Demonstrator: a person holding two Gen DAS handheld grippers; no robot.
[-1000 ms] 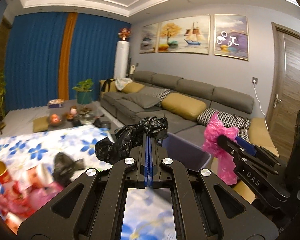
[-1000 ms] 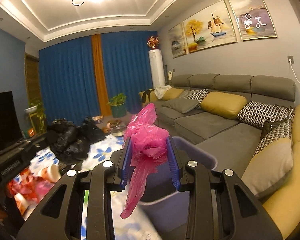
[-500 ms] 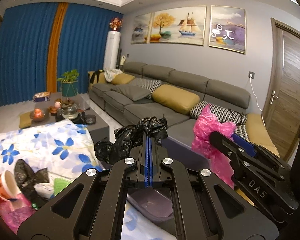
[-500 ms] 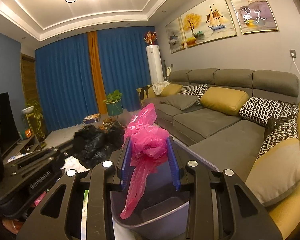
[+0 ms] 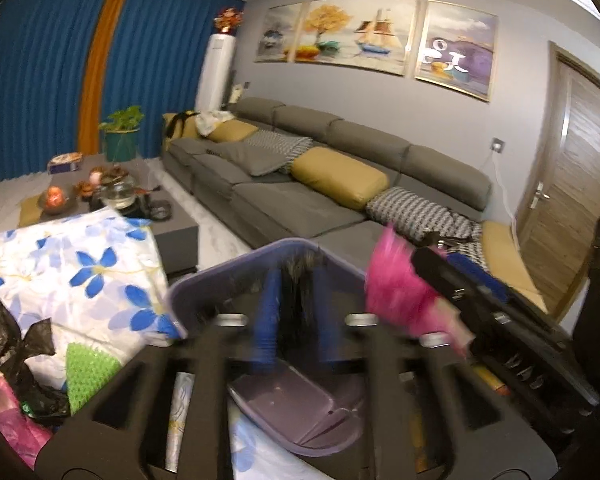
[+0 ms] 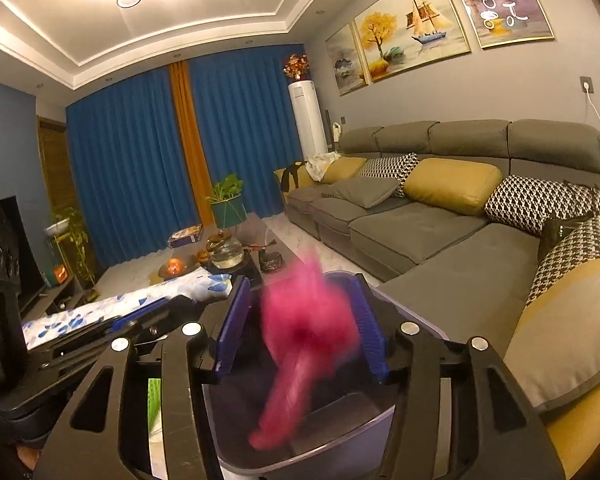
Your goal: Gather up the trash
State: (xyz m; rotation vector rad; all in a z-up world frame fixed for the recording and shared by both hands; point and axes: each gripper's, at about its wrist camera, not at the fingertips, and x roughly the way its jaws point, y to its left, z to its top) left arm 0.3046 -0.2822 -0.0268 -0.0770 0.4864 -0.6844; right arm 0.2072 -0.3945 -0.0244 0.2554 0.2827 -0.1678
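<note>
A purple bin (image 5: pixel 204 284) stands below both grippers. My left gripper (image 5: pixel 296 320) hangs over its mouth, jaws opening; a crumpled black bag (image 5: pixel 300 292) is a blurred streak between the blue pads, loose from them and dropping. In the right wrist view my right gripper (image 6: pixel 304 320) is also opening above the bin (image 6: pixel 324 452), and the pink bag (image 6: pixel 304 328) blurs downward between its pads. From the left wrist view the pink bag (image 5: pixel 396 296) and the right gripper (image 5: pixel 452 276) sit just right of the left one. The left gripper (image 6: pixel 148 314) shows at the left.
A table with a blue-flowered cloth (image 5: pixel 60 272) lies left of the bin, with another black bag (image 5: pixel 12 344), a green item (image 5: pixel 88 372) and pink litter on it. A long grey sofa (image 5: pixel 300 208) runs behind and to the right. A dark coffee table (image 5: pixel 172 232) stands beyond.
Both grippers moved forward and down over the purple bin. Their jaws, shut on the black and pink bags before, have parted, and both bags now slip down, blurred.
</note>
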